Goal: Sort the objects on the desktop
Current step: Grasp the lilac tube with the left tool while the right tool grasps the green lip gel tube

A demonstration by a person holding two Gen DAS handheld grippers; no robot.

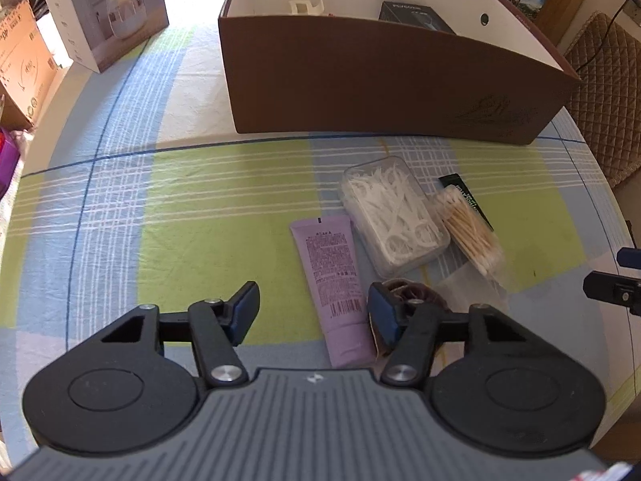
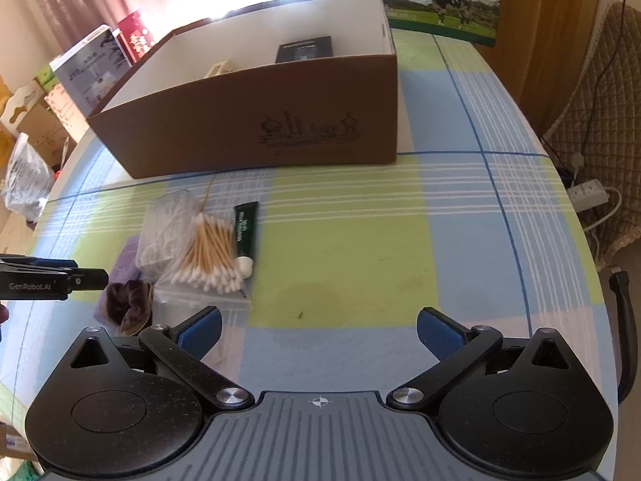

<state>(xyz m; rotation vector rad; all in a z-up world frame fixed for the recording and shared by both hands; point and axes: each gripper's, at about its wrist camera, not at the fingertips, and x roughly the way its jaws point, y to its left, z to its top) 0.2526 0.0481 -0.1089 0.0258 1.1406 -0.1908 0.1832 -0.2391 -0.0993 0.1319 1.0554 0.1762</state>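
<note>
Both grippers stand wide and hold nothing. Left gripper (image 1: pixel 312 308) hovers low over the near end of the purple tube (image 1: pixel 334 280), its right finger just beside a dark brown scrunchie (image 1: pixel 412 290); whether that finger touches the scrunchie I cannot tell. Right gripper (image 2: pixel 318 330) hangs over bare cloth, near the tube's neighbours but apart from them.

Taking the purple tube as the landmark: just beside it, on the far right, lies the clear box of floss picks (image 1: pixel 394 216); beyond that box, a clear bag of cotton swabs (image 1: pixel 470 232), and touching the bag a dark green tube (image 2: pixel 245 232). Farther off across the checked tablecloth (image 1: pixel 200 208) stands the brown cardboard box (image 1: pixel 380 80), open-topped, already holding a black carton (image 2: pixel 304 49) and a pale object too hidden to name.

By my reading the sorting is partway along, and the step in hand is picking the next item. That calls for the left gripper to settle on the purple tube or the scrunchie, straddle it, close, lift, and carry it over the box's near wall.
</note>
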